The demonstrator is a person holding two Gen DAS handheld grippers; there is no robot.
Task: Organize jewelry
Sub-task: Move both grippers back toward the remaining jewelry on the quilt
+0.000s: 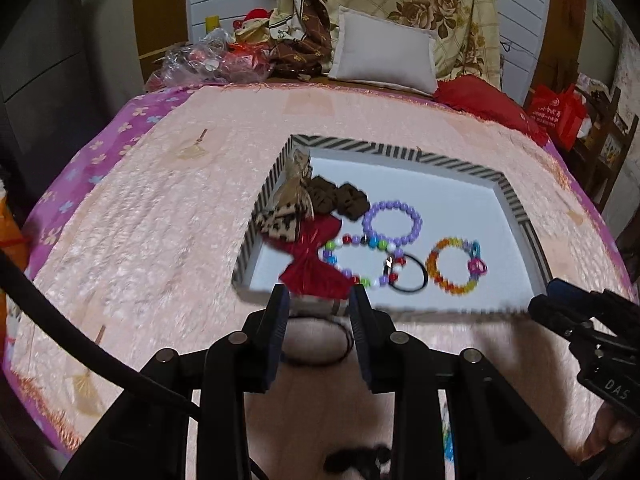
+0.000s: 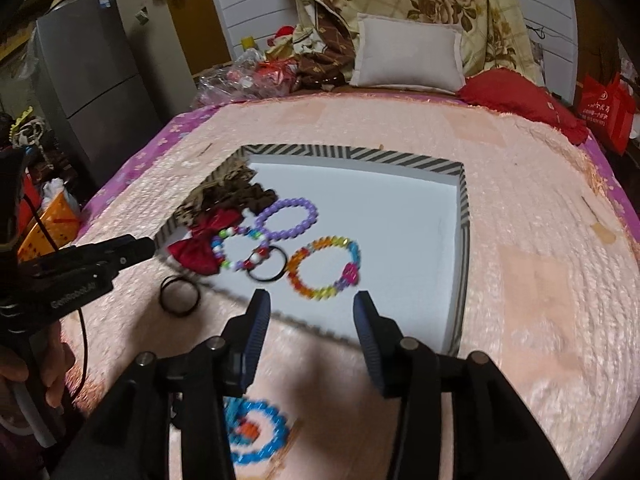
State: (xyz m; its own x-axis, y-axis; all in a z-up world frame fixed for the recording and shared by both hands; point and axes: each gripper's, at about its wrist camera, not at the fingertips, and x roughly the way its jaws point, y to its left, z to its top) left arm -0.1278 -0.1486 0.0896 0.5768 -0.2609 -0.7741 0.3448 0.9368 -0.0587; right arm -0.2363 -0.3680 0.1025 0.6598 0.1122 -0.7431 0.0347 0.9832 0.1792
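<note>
- Where the pink quilt covers the bed, a striped tray sits in the middle, white inside.
- At the tray's left edge lies a leopard bow, with brown scrunchies just behind it and a red bow in front, near the tray's near wall.
- Next comes a mixed-bead bracelet, touching the red bow on one side and overlapping a black hair tie on the other.
- A purple bracelet lies just behind the mixed one, touching it.
- Further right, apart from the rest, is an orange bracelet with a pink charm.
- The tray's right half is bare white.
- Outside the tray, on the quilt just before its near-left corner, lies another black tie.
- A blue bracelet lies on the quilt nearer still, blurred, under the right claw.
- The left claw hangs above the tray's near wall, its fingers parted and nothing between them; the black tie shows through the gap below.
- The right claw hangs over the tray's near edge, fingers spread wider, gripping nothing.
- Each claw shows at the edge of the other's view, held by a hand.
- Beyond the tray are a white pillow and a red cushion.
</note>
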